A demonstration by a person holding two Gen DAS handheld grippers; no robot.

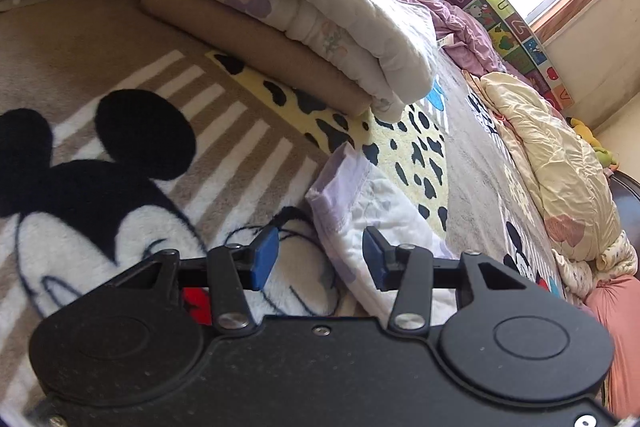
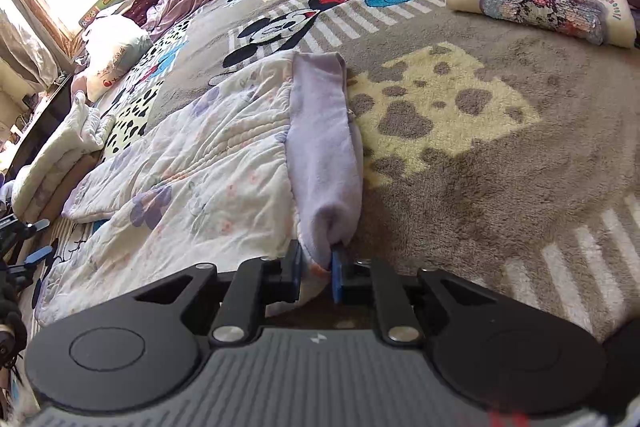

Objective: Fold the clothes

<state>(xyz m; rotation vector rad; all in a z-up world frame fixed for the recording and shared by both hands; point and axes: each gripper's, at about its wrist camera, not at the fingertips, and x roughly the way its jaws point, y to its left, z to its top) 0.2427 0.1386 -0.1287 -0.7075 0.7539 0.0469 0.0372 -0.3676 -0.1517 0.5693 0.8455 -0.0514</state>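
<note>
- The right gripper (image 2: 316, 265) is pinching the lilac hem of a floral quilted garment (image 2: 192, 155), its blue fingers closed on the fabric's near corner.
- The garment is lying spread across the cartoon-mouse blanket (image 2: 480, 163) covering the bed, stretching away to the left of that gripper.
- The left gripper (image 1: 320, 257) is hovering with its fingers parted wide over the garment's other end (image 1: 384, 211), gripping nothing.
- A stack of folded clothes (image 1: 296, 11) is sitting farther back on the blanket.
- A folded cream sweatshirt (image 2: 548, 3) is resting well apart, near the bedding.
</note>
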